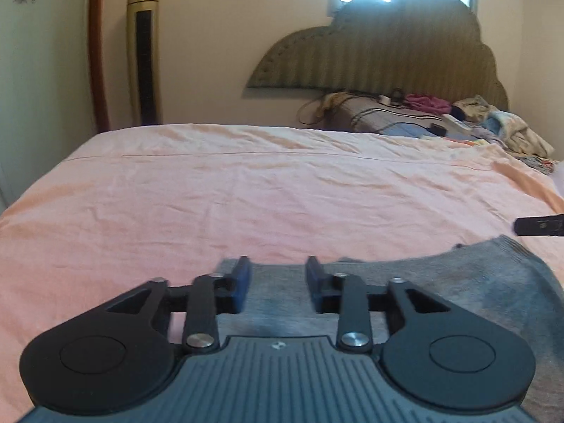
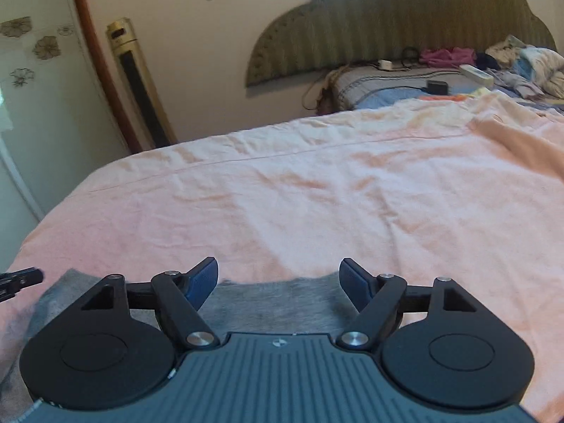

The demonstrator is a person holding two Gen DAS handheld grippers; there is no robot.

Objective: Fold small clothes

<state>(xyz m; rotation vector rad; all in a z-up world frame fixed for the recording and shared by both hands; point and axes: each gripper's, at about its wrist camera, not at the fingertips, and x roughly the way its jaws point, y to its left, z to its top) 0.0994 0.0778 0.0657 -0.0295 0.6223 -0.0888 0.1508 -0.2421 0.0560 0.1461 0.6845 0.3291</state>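
Observation:
A small grey garment (image 1: 458,282) lies flat on the pink bed sheet (image 1: 246,194), under and to the right of my left gripper (image 1: 278,282). That gripper is open, its blue pads (image 1: 243,282) apart over the garment's left part. In the right wrist view the same grey garment (image 2: 278,303) lies under my right gripper (image 2: 278,282), which is open wide and empty above the garment's far edge. The tip of the right gripper (image 1: 539,225) shows at the right edge of the left wrist view. The tip of the left gripper (image 2: 21,278) shows at the left edge of the right wrist view.
The pink sheet (image 2: 317,194) covers the bed ahead. A heap of clothes (image 1: 493,120), cables and a power strip (image 2: 476,72) lie by the padded headboard (image 1: 387,53). A gold tower fan (image 1: 142,53) stands at the wall left of the bed.

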